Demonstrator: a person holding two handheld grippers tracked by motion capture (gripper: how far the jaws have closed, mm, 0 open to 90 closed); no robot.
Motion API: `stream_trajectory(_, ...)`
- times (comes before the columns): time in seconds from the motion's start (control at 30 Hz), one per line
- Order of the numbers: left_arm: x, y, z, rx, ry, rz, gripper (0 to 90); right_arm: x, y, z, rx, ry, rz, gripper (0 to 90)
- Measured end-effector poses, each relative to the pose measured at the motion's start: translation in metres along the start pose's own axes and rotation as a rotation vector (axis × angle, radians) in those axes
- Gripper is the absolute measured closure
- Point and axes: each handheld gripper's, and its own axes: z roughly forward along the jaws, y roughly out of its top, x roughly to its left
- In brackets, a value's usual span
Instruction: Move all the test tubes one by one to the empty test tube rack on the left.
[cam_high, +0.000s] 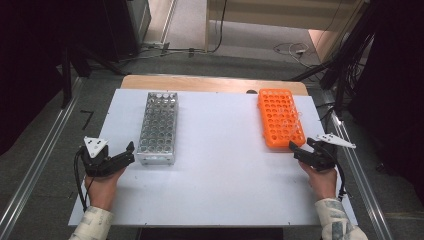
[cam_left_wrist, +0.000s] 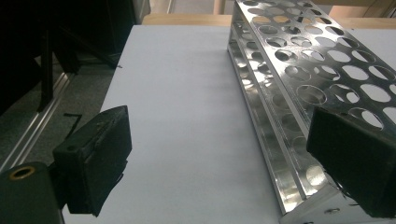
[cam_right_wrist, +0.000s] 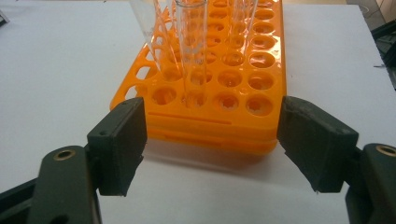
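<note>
Both grippers are spread wide, nothing held: left gripper (cam_high: 131, 153) is parked by the metal rack (cam_high: 159, 127), right gripper (cam_high: 302, 145) by the orange rack (cam_high: 280, 118).

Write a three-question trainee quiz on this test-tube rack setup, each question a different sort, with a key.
1. True or false: the right claw is shut on a glass tube.
2. Which rack holds glass tubes? A) metal rack B) orange rack
3. Fill in: the left claw sits beside the ____ rack's near end.

Key: 1 false, both claws are open and hold nothing; 2 B; 3 metal.
</note>
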Motion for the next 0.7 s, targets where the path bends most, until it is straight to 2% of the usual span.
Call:
stream_trajectory(0.4, -0.001, 0.000, 0.000, 0.002, 0.000, 0.008, 6.4, 0.002, 0.004, 0.009, -0.028, -0.006, -0.002, 30.7)
stream_trajectory(0.53, -0.001, 0.000, 0.000, 0.003, 0.001, 0.010, 6.4, 0.003, 0.006, 0.012, -0.038, -0.007, -0.008, 35.4)
stream_trajectory(0.63, -0.001, 0.000, 0.000, 0.002, 0.002, 0.009, 6.4, 0.005, 0.007, 0.016, -0.041, -0.006, -0.011, 43.8)
stream_trajectory(0.7, -0.001, 0.000, 0.000, 0.003, 0.002, 0.009, 6.4, 0.005, 0.007, 0.018, -0.041, -0.003, -0.014, 45.4)
